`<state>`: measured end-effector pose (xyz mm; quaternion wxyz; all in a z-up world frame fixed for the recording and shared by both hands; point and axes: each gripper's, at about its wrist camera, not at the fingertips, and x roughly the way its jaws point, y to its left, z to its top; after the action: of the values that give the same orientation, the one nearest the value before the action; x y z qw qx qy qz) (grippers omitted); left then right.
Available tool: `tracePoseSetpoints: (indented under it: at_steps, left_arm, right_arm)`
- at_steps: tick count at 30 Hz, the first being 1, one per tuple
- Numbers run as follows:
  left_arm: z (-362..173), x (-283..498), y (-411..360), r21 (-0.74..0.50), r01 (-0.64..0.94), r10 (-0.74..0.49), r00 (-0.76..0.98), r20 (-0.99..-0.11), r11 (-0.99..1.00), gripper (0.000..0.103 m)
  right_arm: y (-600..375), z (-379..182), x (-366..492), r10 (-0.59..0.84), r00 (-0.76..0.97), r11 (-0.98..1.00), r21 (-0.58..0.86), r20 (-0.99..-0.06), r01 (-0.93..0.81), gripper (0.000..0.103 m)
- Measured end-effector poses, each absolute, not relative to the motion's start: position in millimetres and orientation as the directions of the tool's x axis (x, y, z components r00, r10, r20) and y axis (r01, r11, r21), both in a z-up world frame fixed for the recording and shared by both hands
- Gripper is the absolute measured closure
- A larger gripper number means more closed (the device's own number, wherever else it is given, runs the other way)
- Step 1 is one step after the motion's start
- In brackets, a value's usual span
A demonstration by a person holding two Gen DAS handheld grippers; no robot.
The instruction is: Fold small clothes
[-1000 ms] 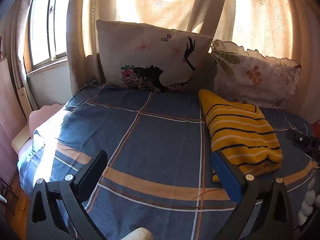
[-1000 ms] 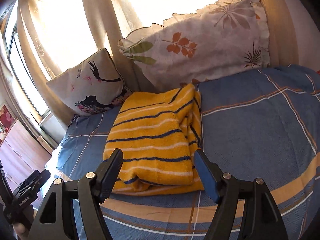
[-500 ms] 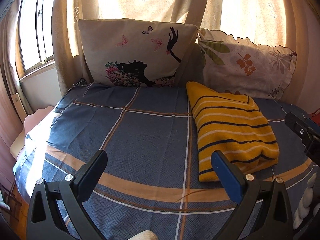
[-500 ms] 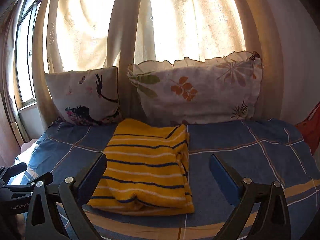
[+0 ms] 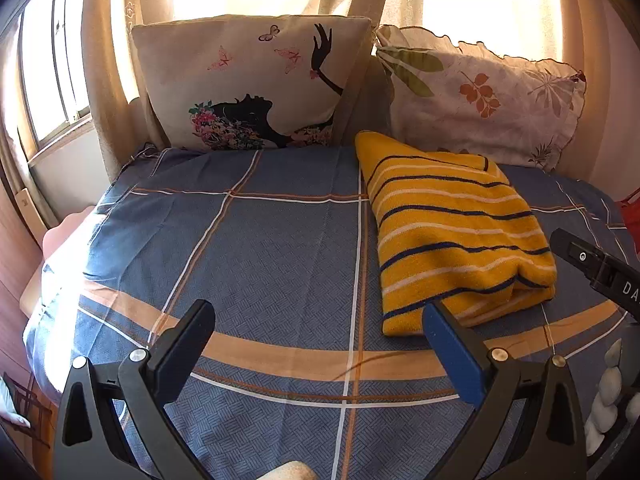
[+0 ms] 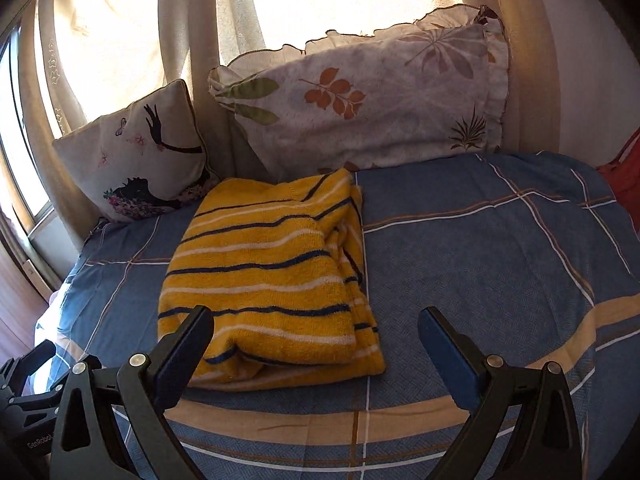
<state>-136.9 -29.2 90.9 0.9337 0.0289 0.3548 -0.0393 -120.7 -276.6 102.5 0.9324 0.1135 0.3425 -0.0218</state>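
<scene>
1. Two grippers in view; left gripper hovers over the blue plaid bedsheet, jaws wide apart, holding nothing.
2. Folded yellow knit garment with navy and white stripes lies flat on the bedsheet, below the leaf-print pillow.
3. Right gripper hovers near the garment's front edge, jaws wide apart, holding nothing.

Left tool — black arms, silver screws; right tool — blue pads.

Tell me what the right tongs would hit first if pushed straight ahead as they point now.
Probably the folded yellow striped garment: it lies just ahead of the open right tongs, toward their left finger, on the blue plaid bedspread. Depth is unclear; the right half of the gap looks onto bare bedspread.
</scene>
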Motion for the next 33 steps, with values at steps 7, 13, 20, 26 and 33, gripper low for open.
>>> tracePoseSetpoints:
  at_steps: [7,13,20,26,33]
  left_arm:
    - [86.6,-138.9,-28.5,0.012,0.096,-0.062,0.727,-0.684,0.995,0.0]
    - [81.5,-135.0,-29.6,0.008,0.105,-0.07,0.713,-0.698,0.994,0.0]
    - [68.2,-125.4,-28.9,-0.004,0.097,-0.068,0.669,-0.74,0.995,0.0]
    - [60.8,-122.0,-30.0,-0.017,0.105,-0.081,0.638,-0.766,0.994,0.0]
    - [57.9,-122.6,-32.9,-0.022,0.117,-0.09,0.621,-0.779,0.993,0.0]
  right_arm:
    - [-268.1,99.5,-123.5,0.038,0.753,0.981,0.17,-0.657,0.098,0.0]
    - [-263.5,94.2,-122.3,0.068,0.735,0.981,0.18,-0.675,0.075,0.0]
    - [-257.4,85.3,-115.7,0.049,0.712,0.987,0.145,-0.701,0.076,0.0]
    - [-255.3,77.9,-110.6,0.06,0.691,0.987,0.146,-0.72,0.066,0.0]
    - [-258.6,74.0,-111.6,0.067,0.68,0.985,0.157,-0.73,0.072,0.0]
